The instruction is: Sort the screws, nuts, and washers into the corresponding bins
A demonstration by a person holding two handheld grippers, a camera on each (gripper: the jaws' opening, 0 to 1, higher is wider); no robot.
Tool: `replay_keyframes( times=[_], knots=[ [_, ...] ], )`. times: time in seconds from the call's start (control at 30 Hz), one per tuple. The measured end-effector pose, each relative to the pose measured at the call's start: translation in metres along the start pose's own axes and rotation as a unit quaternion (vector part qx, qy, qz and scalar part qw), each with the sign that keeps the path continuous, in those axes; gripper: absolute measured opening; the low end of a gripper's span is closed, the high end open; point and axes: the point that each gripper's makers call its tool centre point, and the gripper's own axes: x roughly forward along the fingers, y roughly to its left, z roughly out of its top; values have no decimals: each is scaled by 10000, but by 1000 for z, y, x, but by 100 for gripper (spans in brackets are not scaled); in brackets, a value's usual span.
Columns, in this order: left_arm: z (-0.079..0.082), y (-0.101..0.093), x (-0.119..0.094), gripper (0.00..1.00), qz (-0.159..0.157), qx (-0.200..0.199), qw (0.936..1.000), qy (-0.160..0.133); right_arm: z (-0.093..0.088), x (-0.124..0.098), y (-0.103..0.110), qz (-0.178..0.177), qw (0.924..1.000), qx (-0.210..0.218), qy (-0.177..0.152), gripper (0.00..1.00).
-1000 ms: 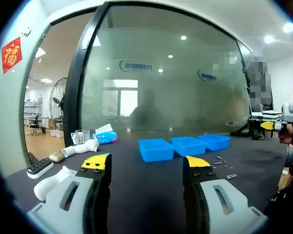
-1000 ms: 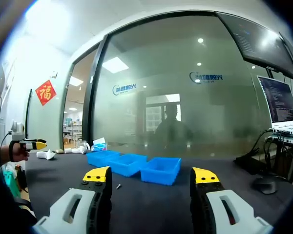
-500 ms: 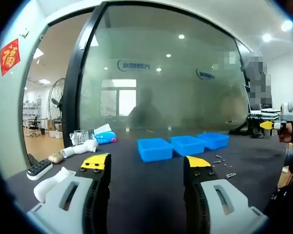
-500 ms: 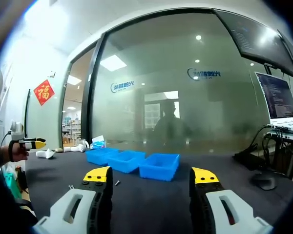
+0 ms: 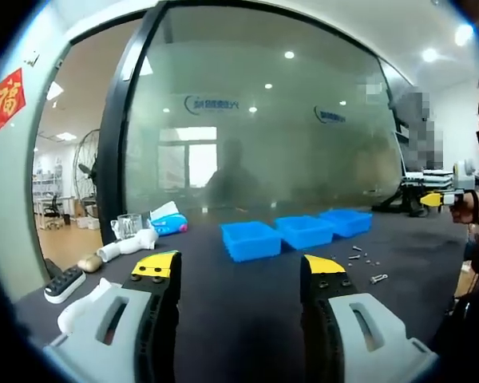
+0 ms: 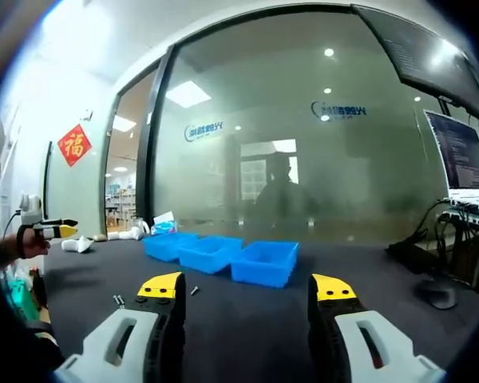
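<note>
Dark table top [image 5: 247, 319] running up to a frosted glass wall [image 5: 263, 136] with a printed logo, ceiling lights reflected in it. Red paper ornament [image 5: 9, 97] stuck on the white wall left of the black door frame; standing fan [image 5: 92, 171] visible through the doorway.

Left gripper [image 5: 239, 275]: jaws spread wide, nothing between them, held above the table. Three blue bins [image 5: 299, 231] in a row ahead, side by side. Scattered screws [image 5: 363, 262] lying on the table right of the bins. White tubular parts [image 5: 128, 243], a remote-like keypad [image 5: 62, 283] and a blue-and-white packet [image 5: 168, 222] off to the left, well apart from the bins.

Right gripper [image 6: 247, 287]: jaws likewise parted and empty. Bins [image 6: 223, 255] straight ahead, nothing blocking the approach. A couple of small screws [image 6: 118, 301] near the left jaw. Monitor [image 6: 467, 159] and cables at the right edge.
</note>
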Motion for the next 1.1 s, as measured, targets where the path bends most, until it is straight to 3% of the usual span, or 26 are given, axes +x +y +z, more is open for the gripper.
replay_keyframes(
  times=[0.17, 0.3, 0.5, 0.7, 0.97, 1.1],
  knots=[
    [-6, -11, 5, 60, -437, 23, 9988, 215, -6, 7, 10, 350, 9990, 42, 272, 55],
    [-9, -19, 9, 60, -774, 111, 9963, 365, -10, 12, 19, 661, 9964, -184, 494, 55],
    [-20, -35, 14, 61, -1415, 156, 9869, 758, -22, 16, 36, 1286, 9850, -572, 995, 55],
    [-28, -56, 12, 61, -2091, 369, 9712, 1085, -32, 18, 48, 1696, 9735, -787, 1315, 56],
    [-26, -82, 15, 61, -2750, 574, 9531, 1126, -43, 19, 63, 2220, 9557, -1014, 1645, 55],
    [-28, -96, 13, 61, -3169, 624, 9385, 1218, -47, 17, 73, 2517, 9454, -1089, 1760, 55]
  ],
)
